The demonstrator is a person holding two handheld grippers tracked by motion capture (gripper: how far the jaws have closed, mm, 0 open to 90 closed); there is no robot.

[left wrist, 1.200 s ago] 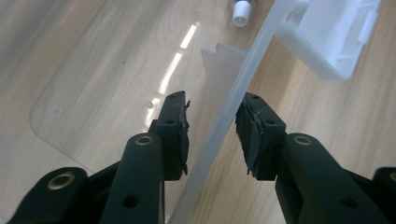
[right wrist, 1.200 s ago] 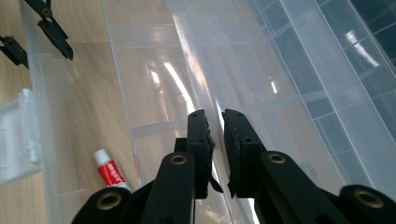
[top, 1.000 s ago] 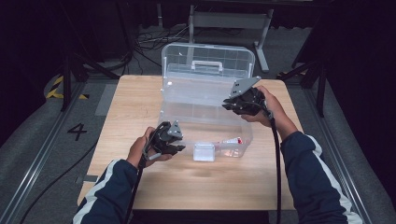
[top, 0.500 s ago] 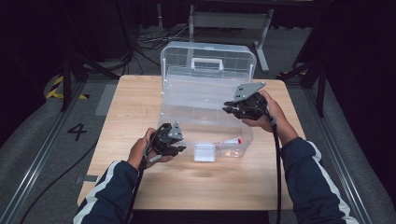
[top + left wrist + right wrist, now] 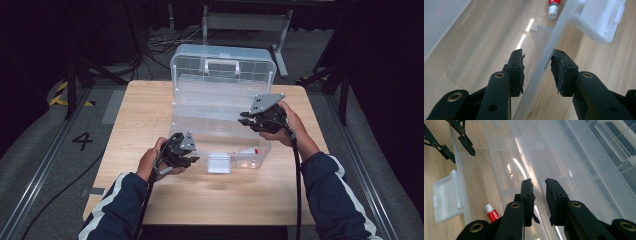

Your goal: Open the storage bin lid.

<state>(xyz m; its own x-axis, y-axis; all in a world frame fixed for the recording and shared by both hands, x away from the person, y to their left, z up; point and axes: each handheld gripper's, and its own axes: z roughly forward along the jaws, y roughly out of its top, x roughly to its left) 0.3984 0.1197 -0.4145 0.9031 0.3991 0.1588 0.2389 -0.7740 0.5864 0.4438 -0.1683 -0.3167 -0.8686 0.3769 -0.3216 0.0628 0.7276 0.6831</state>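
Tube in box on table

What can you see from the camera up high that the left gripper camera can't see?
The high view takes in the person's sleeves, the wooden table and the box's raised lid with its handle. The left gripper view alone shows, up close, the front wall of the box standing between the left gripper jaws. Both show the clear plastic box, its front latch and the red and white tube inside.
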